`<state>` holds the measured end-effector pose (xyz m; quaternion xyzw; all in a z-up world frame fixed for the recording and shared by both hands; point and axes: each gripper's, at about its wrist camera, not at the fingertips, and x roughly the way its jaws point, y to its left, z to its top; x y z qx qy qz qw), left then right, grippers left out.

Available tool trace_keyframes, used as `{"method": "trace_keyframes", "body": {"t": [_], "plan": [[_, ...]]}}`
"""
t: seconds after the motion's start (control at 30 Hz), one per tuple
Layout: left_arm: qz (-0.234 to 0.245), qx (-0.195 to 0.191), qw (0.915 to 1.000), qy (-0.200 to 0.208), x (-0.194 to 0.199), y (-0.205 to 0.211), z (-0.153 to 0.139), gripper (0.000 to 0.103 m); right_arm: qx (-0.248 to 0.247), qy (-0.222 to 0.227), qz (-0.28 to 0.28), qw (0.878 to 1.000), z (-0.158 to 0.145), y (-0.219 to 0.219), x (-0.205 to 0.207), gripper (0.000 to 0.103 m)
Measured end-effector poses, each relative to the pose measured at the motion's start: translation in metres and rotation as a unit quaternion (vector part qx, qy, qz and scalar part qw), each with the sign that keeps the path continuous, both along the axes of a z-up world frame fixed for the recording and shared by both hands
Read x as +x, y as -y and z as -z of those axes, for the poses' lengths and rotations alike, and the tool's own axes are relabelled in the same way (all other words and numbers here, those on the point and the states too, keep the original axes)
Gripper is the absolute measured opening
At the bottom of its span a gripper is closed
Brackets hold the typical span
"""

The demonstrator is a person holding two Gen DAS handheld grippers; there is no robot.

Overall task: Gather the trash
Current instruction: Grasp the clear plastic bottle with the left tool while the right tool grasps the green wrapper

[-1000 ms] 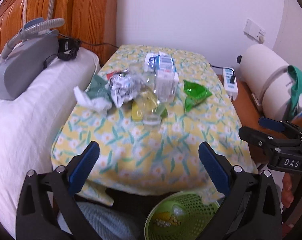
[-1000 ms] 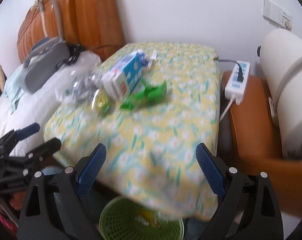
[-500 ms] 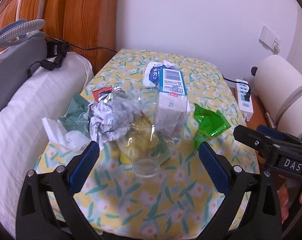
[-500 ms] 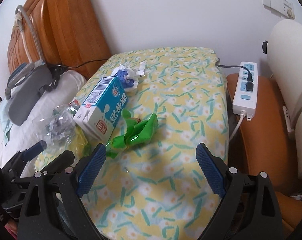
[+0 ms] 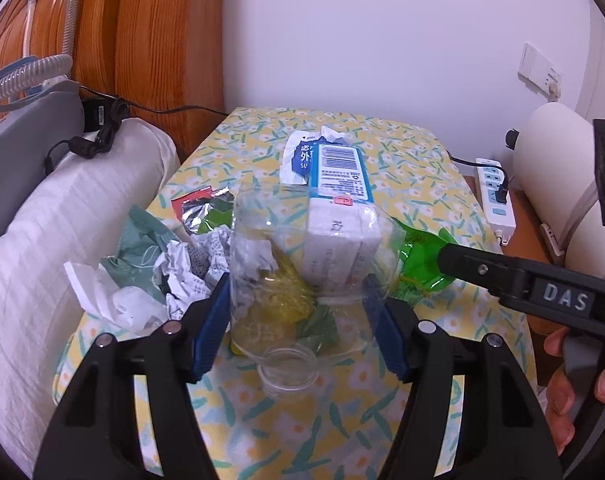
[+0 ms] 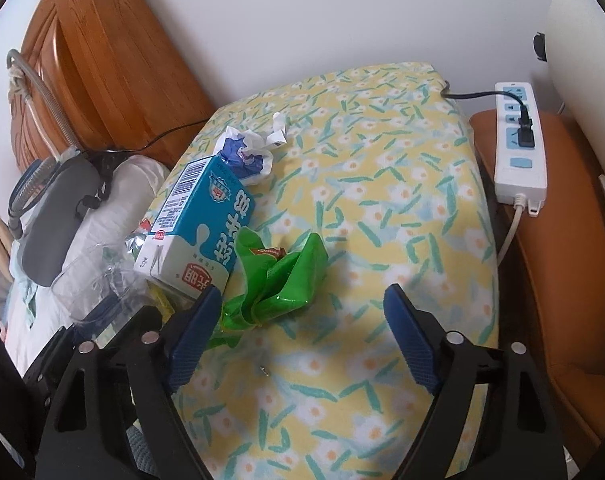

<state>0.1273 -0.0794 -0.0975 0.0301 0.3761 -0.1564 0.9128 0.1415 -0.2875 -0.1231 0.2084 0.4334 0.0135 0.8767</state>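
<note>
Left wrist view looks down on a flowered cloth [image 5: 414, 184] strewn with trash. The left gripper [image 5: 298, 320] straddles a clear plastic bottle [image 5: 302, 264] lying with its open neck toward the camera; its jaws are closing, both blue pads right against the bottle's sides, though a firm squeeze cannot be told. Behind the bottle lies a blue and white milk carton [image 5: 340, 204], and to its left sit crumpled paper [image 5: 194, 268], a white tissue [image 5: 102, 296] and a pale green wrapper [image 5: 142, 240]. Only this view shows that left-hand heap, and also one black finger of the right gripper [image 5: 502, 276] reaching in from the right, with a hand [image 5: 574, 384] on its handle.

Right wrist view shows what the bottle partly hides there: a crumpled green wrapper [image 6: 278, 276] on the cloth beside the carton [image 6: 200, 228], lying between the right gripper's [image 6: 298, 336] jaws, which are closing but not touching it. A white power strip [image 6: 518, 144] rests on a brown seat [image 6: 562, 248].
</note>
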Motion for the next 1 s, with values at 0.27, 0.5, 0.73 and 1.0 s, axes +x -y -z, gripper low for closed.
{"method": "trace_keyframes", "body": {"t": [0.27,0.5,0.73,1.0], "plan": [[-0.008,-0.013,0.9997,0.018,-0.009,-0.013,-0.015,0.062,0.011,-0.016,-0.011,1.000,0.009,-0.012,0.017,0.047],[-0.008,-0.025,0.9992,0.029,-0.017,-0.018,-0.029,0.062,-0.003,-0.003,-0.009,1.000,0.001,-0.014,0.010,0.030],[0.007,-0.036,0.9987,0.036,-0.035,-0.019,-0.046,0.062,-0.027,0.020,0.000,0.999,-0.019,-0.006,-0.019,0.030],[0.032,-0.013,0.9994,-0.002,-0.089,-0.026,-0.042,0.062,-0.048,0.040,-0.040,0.997,-0.036,-0.013,-0.105,0.030]]}}
